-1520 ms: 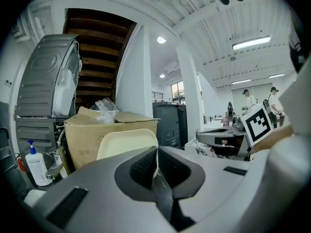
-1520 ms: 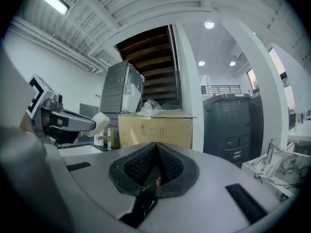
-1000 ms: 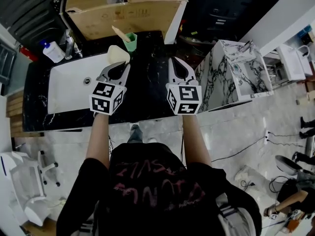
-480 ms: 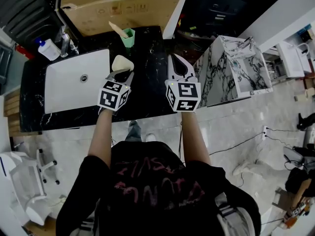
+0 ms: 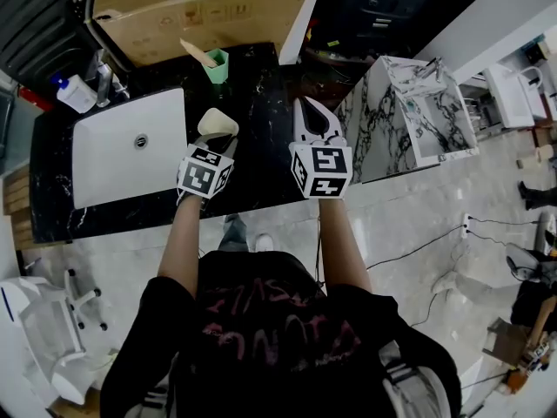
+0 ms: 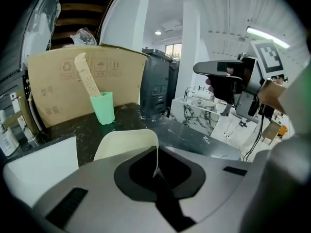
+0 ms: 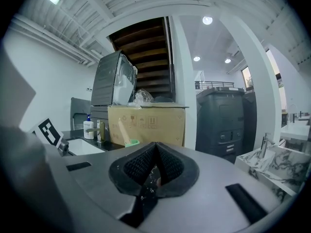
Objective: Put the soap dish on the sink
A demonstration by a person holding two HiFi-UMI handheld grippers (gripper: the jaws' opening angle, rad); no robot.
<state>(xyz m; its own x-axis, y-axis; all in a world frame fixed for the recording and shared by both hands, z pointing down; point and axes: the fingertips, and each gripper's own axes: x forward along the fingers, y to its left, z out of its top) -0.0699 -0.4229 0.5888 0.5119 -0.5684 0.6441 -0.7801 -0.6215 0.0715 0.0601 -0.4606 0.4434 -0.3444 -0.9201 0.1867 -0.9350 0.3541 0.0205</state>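
The cream soap dish (image 5: 217, 123) (image 6: 127, 143) is pinched by its thin rim in my left gripper (image 5: 215, 135) (image 6: 156, 165), which is shut on it. The dish hangs over the black marble counter (image 5: 261, 159), just right of the white sink basin (image 5: 126, 146) (image 6: 36, 165). My right gripper (image 5: 312, 116) (image 7: 154, 166) hovers over the counter to the right of the dish, jaws shut with nothing between them.
A green cup (image 5: 217, 64) (image 6: 103, 108) with a flat stick stands at the counter's back. A soap bottle (image 5: 73, 94) and a faucet (image 5: 104, 78) sit behind the basin. A large cardboard box (image 5: 204, 11) is behind the counter. A marble-patterned unit (image 5: 418, 103) stands to the right.
My left gripper has dropped with the soap dish and drawn back toward me, now beside the basin's right edge. The right gripper has hardly moved.
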